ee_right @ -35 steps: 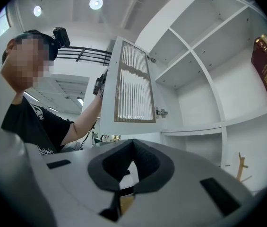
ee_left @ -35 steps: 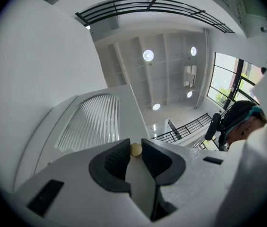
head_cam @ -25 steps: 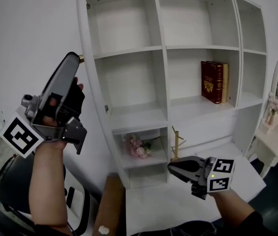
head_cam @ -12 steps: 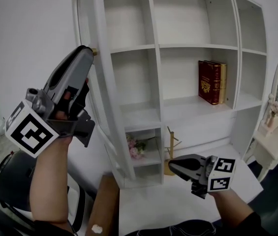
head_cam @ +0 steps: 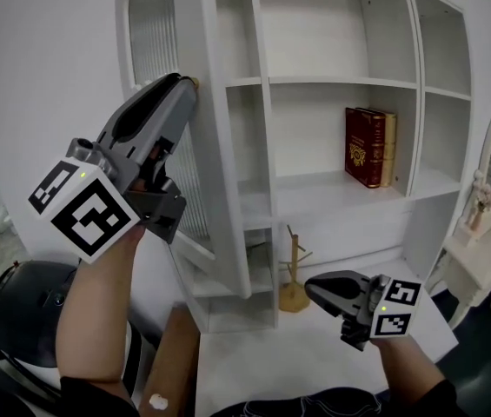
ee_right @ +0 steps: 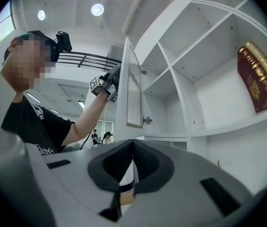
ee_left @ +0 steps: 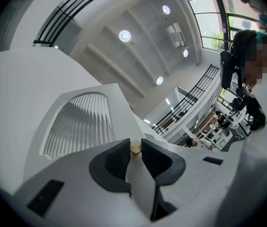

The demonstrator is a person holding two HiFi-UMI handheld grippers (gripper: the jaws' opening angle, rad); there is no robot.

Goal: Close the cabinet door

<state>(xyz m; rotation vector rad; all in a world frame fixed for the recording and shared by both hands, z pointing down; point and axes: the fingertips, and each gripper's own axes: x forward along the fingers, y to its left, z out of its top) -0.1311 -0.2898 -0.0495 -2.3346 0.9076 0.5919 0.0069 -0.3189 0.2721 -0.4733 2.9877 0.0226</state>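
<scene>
The door (head_cam: 219, 146) is swinging shut. A second ago it was standing wide open, edge-on at the left side of the cabinet (head_cam: 315, 24). Now it is crossing the cabinet's left column at roughly the halfway point, with its ribbed pane facing outward.

The left hand-held gripper (head_cam: 186, 86) is pinching the brass knob (head_cam: 194, 82) between its pads and has been travelling with the door toward the cabinet. In the left gripper view the knob is sitting right at the jaw tips, so the hold is looking shallow.

The right hand-held gripper (head_cam: 315, 287) is hanging low in front of the cabinet with its jaws together on nothing, and is taking no part.

For the task, this means the closing is well under way but not finished, because the door's free edge is still standing clear of the frame. The left hand is probably needing to keep carrying the knob along the same arc until the door is lying flush. The main risk is the knob slipping out of the tips.
</scene>
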